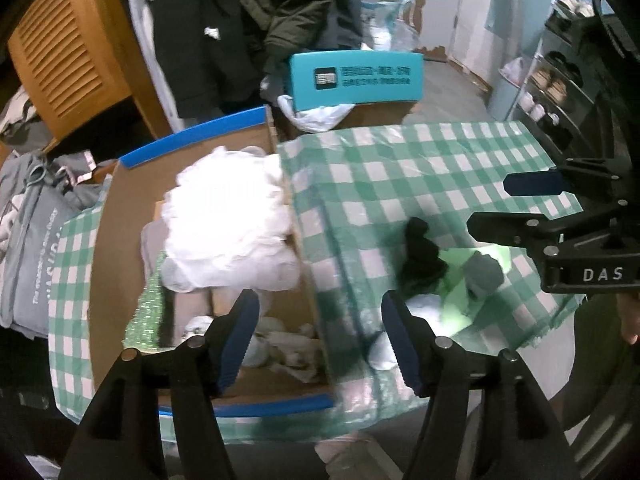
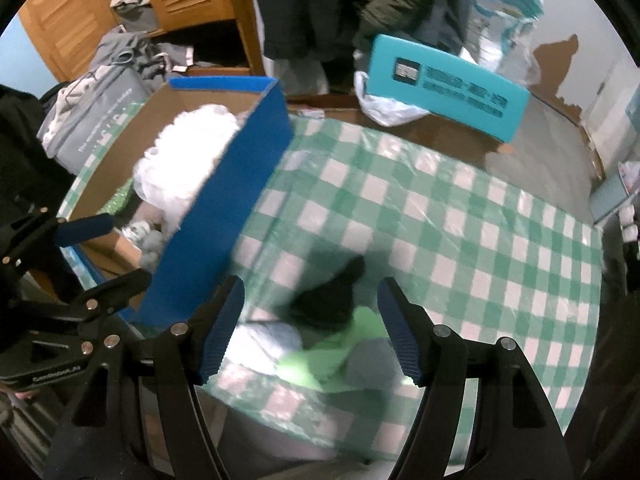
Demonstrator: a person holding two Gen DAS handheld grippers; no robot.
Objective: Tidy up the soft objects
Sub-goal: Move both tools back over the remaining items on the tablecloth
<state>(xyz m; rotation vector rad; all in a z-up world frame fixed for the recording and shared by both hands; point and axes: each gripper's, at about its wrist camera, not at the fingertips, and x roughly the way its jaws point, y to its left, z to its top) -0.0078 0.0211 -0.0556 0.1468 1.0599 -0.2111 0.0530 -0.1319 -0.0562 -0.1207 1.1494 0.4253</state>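
A: While both tools hang over the table, look closest in: the left gripper (image 1: 320, 340) has its blue pads spread wide, nothing between them, straddling the near wall of the cardboard box (image 1: 308, 308).

B: And the right gripper (image 2: 310, 330)?

A: Same story, jaws well apart, empty. Right beneath it sits the little heap of soft things on the green checked tablecloth (image 2: 460, 208): a black cloth (image 2: 328, 300), a bright green cloth (image 2: 316, 360), a grey ball (image 2: 372, 360) resting on the green, and something white (image 2: 264, 344) beside them. Blurred, mind you, so I can't say what each is.

B: All outside the box?

A: Yes, just beside its blue outer wall (image 2: 224, 216). Inside the box there's a big white puffy bundle (image 1: 224, 220), small pale rolled items (image 1: 288, 344) near the front, and a glittery green strip (image 1: 148, 312).

B: Further back?

A: A teal box (image 1: 356, 80) with a white plastic bag (image 1: 316, 114) at its foot, then dark coats hanging (image 1: 256, 12) and a louvred wooden door (image 1: 68, 48).
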